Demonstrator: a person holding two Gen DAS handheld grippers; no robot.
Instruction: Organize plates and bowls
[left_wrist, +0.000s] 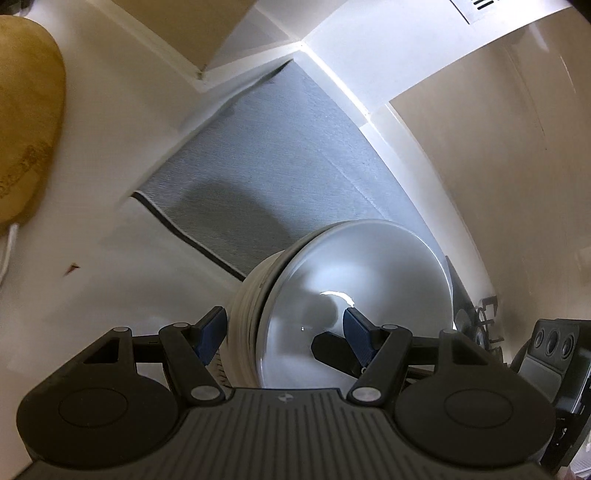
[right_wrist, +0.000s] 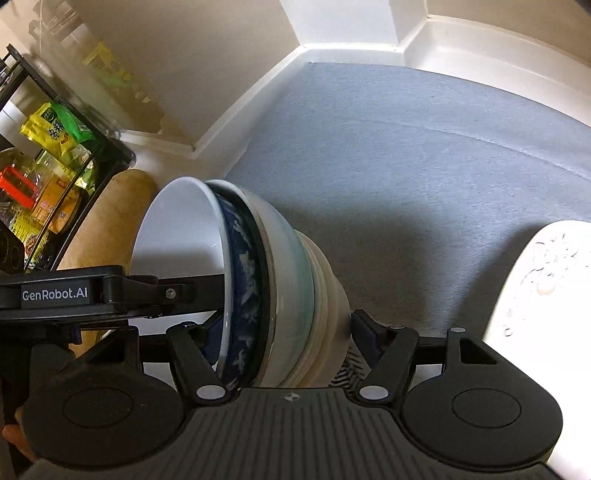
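A nested stack of bowls (right_wrist: 280, 288) is held on its side above the grey mat (right_wrist: 406, 166). The innermost bowl (right_wrist: 177, 229) is white inside with a blue patterned outside; around it sit pale green and cream bowls. My right gripper (right_wrist: 282, 328) spans the whole stack, one finger inside the rim, one at the base. My left gripper (left_wrist: 284, 328) also straddles the stack (left_wrist: 332, 306), one blue pad (left_wrist: 212, 328) outside, one inside the white bowl. Its body shows in the right wrist view (right_wrist: 110, 291).
A white patterned dish (right_wrist: 546, 295) lies at the right on the mat. A black wire rack (right_wrist: 55, 177) with packets stands at the left beside a wooden board (right_wrist: 110, 229). White counter ledges and beige walls bound the mat (left_wrist: 277, 166).
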